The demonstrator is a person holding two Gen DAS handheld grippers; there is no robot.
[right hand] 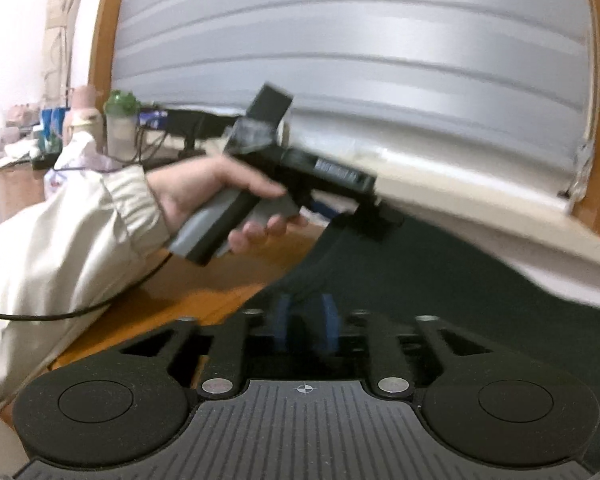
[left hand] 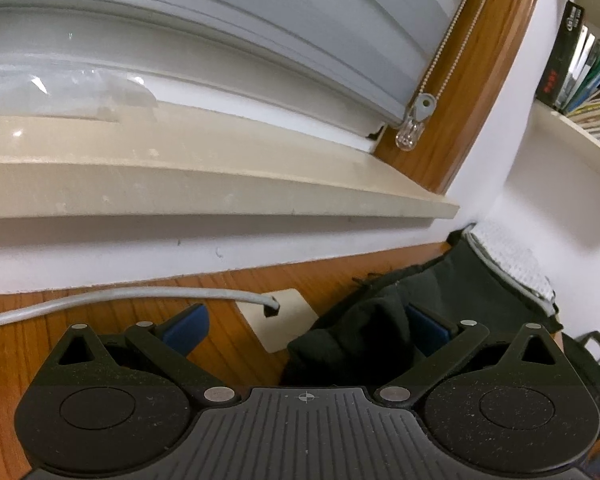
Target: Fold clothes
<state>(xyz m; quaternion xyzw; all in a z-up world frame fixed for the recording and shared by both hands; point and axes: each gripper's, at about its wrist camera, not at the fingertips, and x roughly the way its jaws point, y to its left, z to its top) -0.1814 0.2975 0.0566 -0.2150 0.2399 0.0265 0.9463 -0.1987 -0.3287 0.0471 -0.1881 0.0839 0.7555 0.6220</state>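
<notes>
A black garment [left hand: 360, 344] lies bunched on the wooden table [left hand: 220, 292]. My left gripper [left hand: 306, 320] stands wide open over its left edge; the cloth touches only the right blue pad [left hand: 424, 328]. In the right wrist view the same dark garment [right hand: 440, 300] spreads across the table under the window sill. My right gripper [right hand: 305, 320] sits low on it, its blue pads [right hand: 282, 320] a small gap apart with a ridge of cloth running between them, not visibly pinched. The left gripper [right hand: 376, 228] shows there too, held by a hand [right hand: 204, 196] at the garment's far edge.
A beige window sill [left hand: 220, 192] overhangs the table's back edge. A grey cable [left hand: 100, 300] and a beige square pad [left hand: 284, 320] lie on the wood. A pale knit piece [left hand: 512, 264] sits behind the garment. Shelves with books [left hand: 580, 80] stand right; a cream sleeve [right hand: 60, 232] crosses left.
</notes>
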